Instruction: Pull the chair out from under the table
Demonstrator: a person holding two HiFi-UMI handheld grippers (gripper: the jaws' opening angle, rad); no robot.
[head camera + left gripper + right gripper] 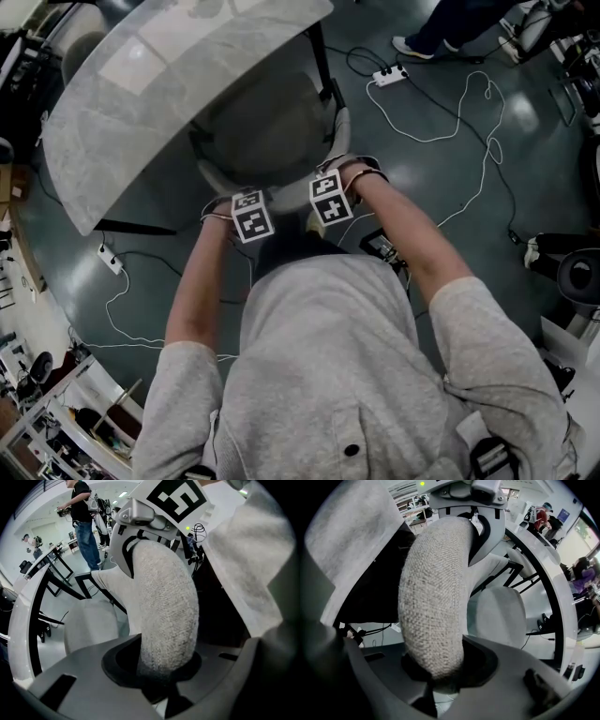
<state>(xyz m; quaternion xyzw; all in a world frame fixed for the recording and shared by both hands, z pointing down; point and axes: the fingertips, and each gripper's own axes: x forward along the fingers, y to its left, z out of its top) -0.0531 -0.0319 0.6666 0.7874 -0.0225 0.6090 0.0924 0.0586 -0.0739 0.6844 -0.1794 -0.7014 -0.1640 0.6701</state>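
Head cam looks steeply down; both claw cams sit v. close on chair back (pixel 164 611) (shared).

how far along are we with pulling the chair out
Done: left gripper and right gripper are clamped side by side on the backrest rim. In hand: the pull, with much of the seat clear of the table. Left: the seat's front sits under the table edge; bring it fully out.

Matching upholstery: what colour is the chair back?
The chair back is pale grey knit; right gripper view shows best.
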